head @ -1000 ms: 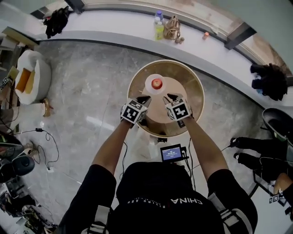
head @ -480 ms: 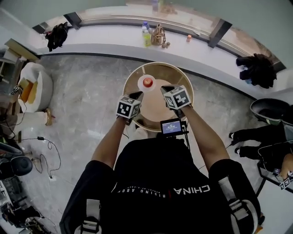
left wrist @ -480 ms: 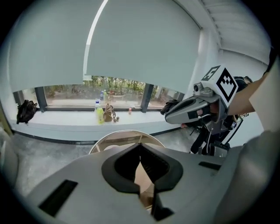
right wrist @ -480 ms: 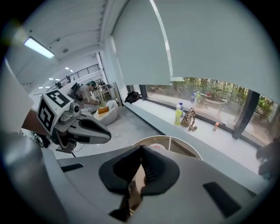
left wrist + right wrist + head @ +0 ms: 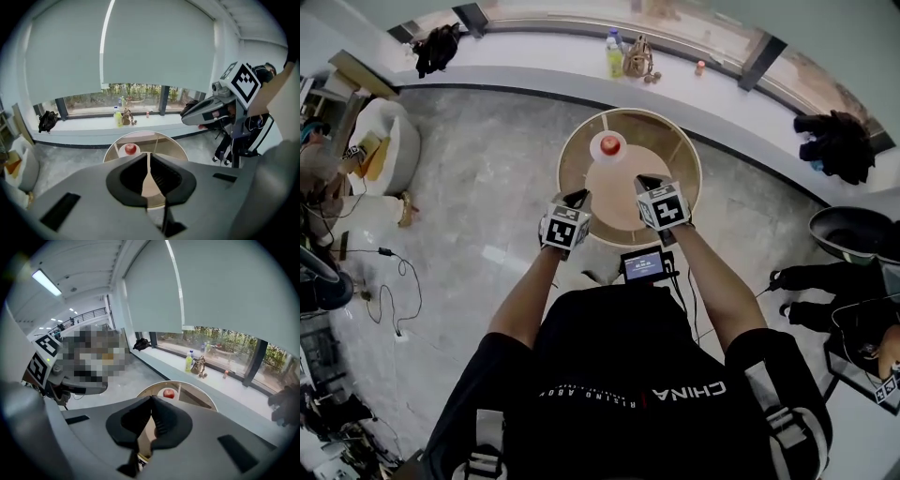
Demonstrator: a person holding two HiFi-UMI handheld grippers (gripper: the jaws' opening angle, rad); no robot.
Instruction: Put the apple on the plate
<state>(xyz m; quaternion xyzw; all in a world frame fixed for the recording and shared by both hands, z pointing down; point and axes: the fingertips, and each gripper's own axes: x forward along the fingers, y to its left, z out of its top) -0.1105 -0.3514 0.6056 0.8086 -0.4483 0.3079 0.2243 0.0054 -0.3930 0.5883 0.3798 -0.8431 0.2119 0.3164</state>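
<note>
Sitting on the small white plate (image 5: 599, 151), the round, glossy red apple (image 5: 610, 143) is at the upper left of the round table (image 5: 680, 159) in the head view. It covers most of the plate, so you see only a thin pale rim. The table reads as a tan, wood-coloured ring around a smoother pinkish centre, and its lower edge is hidden behind your grippers. Your left gripper (image 5: 577, 198) and right gripper (image 5: 648, 181) hang over that lower part, well apart from the apple, each with its dark jaws pressed together and empty. At the top of the frame, a yellow-green bottle (image 5: 615, 59) and a brown bag (image 5: 637, 60) stand on the white ledge (image 5: 534, 56), too small to make out further.
</note>
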